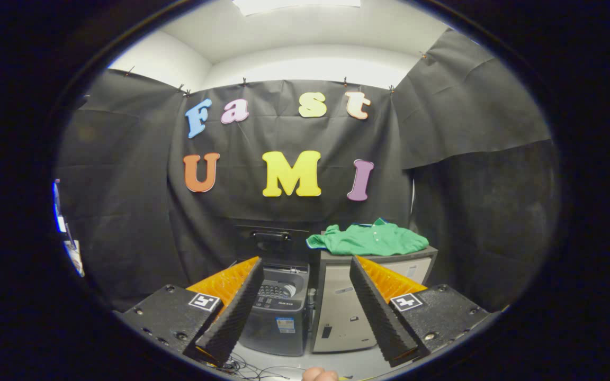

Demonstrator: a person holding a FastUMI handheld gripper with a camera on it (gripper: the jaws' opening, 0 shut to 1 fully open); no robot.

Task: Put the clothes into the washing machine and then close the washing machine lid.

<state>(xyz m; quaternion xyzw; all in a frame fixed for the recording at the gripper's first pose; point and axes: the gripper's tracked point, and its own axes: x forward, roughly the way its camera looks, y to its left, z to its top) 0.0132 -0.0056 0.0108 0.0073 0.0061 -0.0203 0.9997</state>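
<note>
1. Gripper (pixel 305 304): nearest the camera, its two ridged fingers (pixel 233 312) are spread wide apart and hold nothing. Both reach forward, well short of the appliances ahead.
2. Booth wall of black cloth (pixel 125 201): it hangs behind and to both sides of the appliances, clipped along its top edge below a white ceiling.
3. Light grey box-shaped cabinet (pixel 342 307): it stands on the floor beyond the fingers, just beside the washing machine.
4. Dark grey top-loading washing machine (pixel 278 317): it stands beyond the fingers, seen through the gap between them. Its dark lid (pixel 270 238) is raised upright against the wall, leaving the drum opening (pixel 284 288) exposed.
5. Green collared polo shirt (pixel 371 239): the clothes item lies crumpled on top of the cabinet, outside the washing machine and well apart from the fingers.
6. Thin dark cables (pixel 247 368): they lie on the pale floor in front of the washing machine.
7. Fingertip of a person (pixel 319 374): it shows below the fingers.
</note>
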